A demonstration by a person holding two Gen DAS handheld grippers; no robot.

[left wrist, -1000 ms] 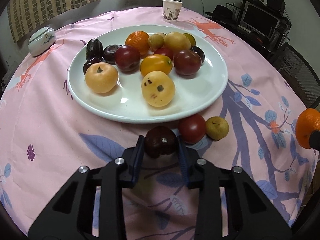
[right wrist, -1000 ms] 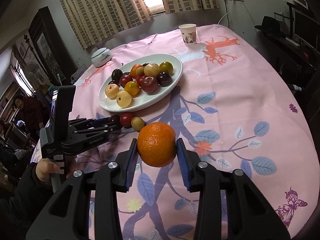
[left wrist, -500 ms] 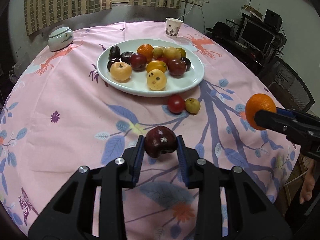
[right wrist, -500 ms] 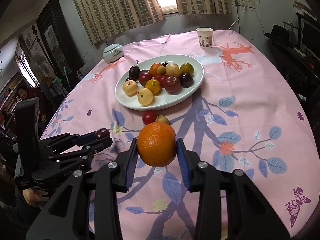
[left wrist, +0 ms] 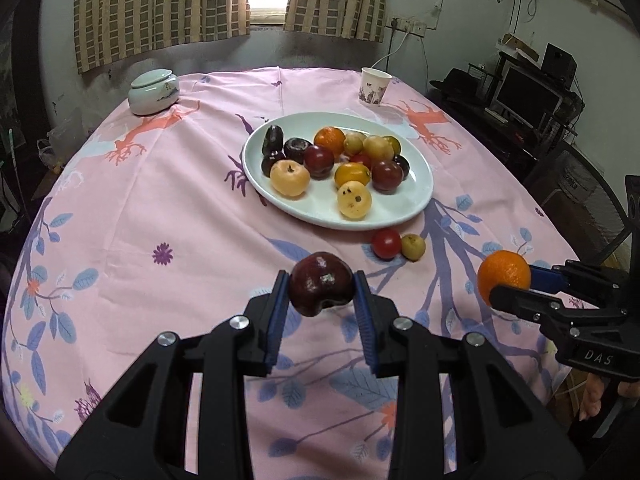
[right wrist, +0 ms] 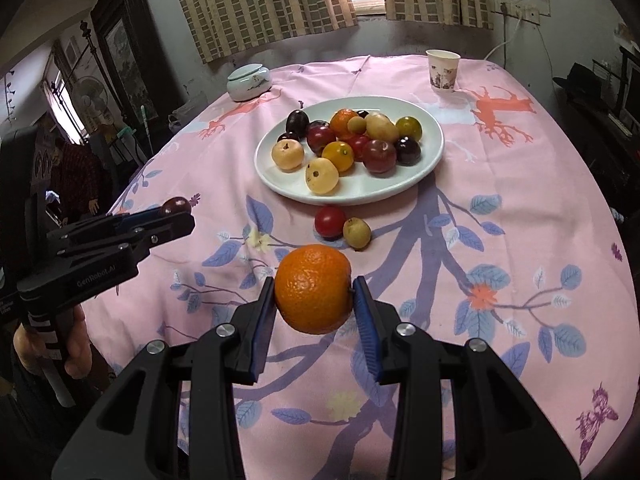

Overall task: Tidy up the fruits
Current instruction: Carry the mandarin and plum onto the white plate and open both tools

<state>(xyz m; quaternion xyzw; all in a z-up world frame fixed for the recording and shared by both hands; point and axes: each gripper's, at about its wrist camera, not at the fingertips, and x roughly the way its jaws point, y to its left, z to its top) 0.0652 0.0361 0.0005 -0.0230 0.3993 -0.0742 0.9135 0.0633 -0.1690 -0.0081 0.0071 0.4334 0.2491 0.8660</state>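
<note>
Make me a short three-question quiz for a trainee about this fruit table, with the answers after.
1. True or false: the left gripper is shut on a dark red plum.
2. What does the right gripper hold? A) orange B) paper cup C) lidded jar
3. How many loose fruits lie on the tablecloth just outside the white plate?

Key
1. True.
2. A, the orange.
3. Two: a red tomato and a small yellow-green fruit.
</note>
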